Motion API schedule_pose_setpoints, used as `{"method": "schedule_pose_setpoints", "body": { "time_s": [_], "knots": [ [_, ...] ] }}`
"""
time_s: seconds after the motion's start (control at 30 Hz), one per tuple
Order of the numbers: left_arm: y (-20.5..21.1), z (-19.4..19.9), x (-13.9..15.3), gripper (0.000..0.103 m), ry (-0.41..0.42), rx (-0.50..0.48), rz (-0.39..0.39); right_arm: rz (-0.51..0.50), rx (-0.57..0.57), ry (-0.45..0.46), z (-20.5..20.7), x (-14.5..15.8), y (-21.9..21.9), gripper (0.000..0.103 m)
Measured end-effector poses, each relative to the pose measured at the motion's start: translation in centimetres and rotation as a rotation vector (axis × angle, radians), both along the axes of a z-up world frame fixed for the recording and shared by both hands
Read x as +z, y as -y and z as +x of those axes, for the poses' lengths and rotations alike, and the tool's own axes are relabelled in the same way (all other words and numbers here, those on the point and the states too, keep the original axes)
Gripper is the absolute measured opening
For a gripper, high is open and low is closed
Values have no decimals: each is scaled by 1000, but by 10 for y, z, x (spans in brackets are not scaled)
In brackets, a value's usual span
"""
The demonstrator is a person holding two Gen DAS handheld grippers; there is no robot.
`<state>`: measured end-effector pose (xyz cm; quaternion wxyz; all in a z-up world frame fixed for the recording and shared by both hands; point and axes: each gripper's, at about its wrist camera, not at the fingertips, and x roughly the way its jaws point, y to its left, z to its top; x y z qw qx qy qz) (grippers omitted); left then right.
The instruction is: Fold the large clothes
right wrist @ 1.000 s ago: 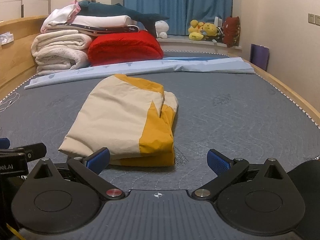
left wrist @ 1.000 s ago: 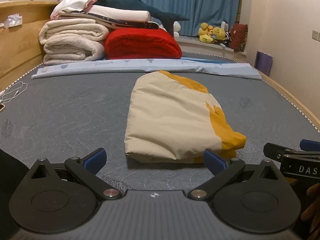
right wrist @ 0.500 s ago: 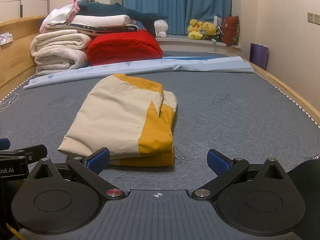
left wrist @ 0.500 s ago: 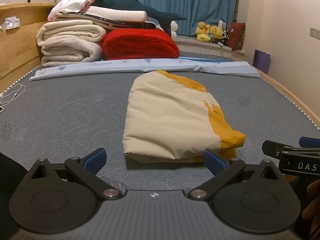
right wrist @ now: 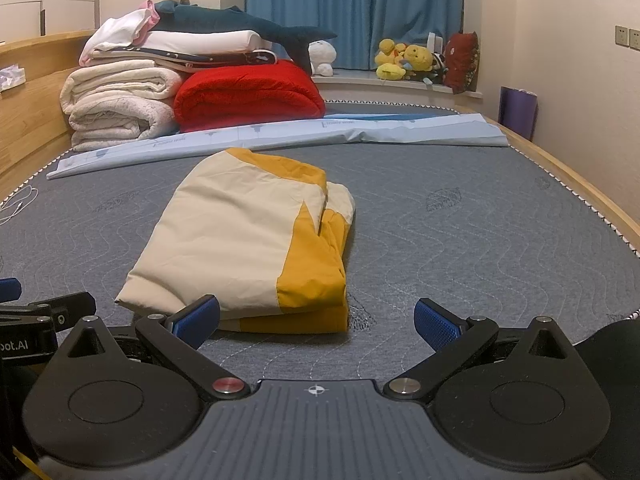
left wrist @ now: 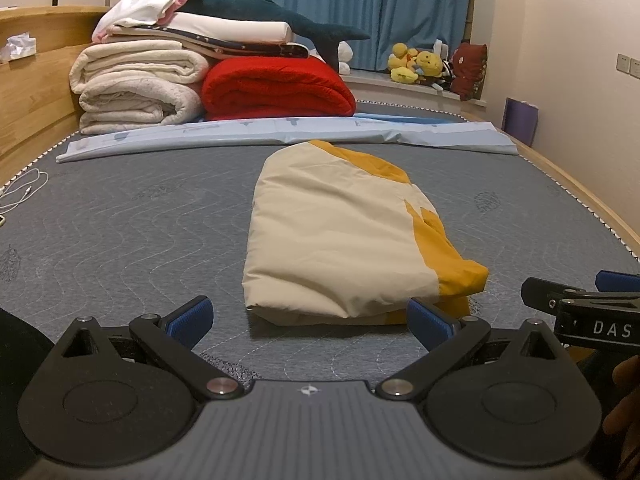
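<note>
A cream and yellow garment (left wrist: 340, 236) lies folded into a thick rectangle on the grey quilted mattress (left wrist: 120, 232). It also shows in the right wrist view as the folded garment (right wrist: 248, 240), left of centre. My left gripper (left wrist: 310, 318) is open just short of the bundle's near edge, holding nothing. My right gripper (right wrist: 318, 320) is open too, near the bundle's yellow corner, with nothing between its blue pads (right wrist: 436, 326). Each gripper shows at the edge of the other's view.
Folded white blankets (left wrist: 136, 84), a red blanket (left wrist: 276, 88) and a plush shark (left wrist: 276, 20) are stacked at the far end. A pale blue sheet (left wrist: 280, 132) lies across the mattress. A white cable (left wrist: 24, 192) lies at left. Wooden bed rails (right wrist: 580, 188) border both sides.
Both grippers drew back slightly and rose a little; the folded garment lies unmoved and both stay open.
</note>
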<state>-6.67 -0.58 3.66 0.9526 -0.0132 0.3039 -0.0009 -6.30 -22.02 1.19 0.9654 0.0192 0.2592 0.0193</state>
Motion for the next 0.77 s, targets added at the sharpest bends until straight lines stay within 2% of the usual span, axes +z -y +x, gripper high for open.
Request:
{"method": "schedule_pose_setpoints", "body": {
  "time_s": [0.77],
  "knots": [
    [-5,2,0,103,6,-30,2,1,-1,-1,0,0,-1,102]
  ]
}}
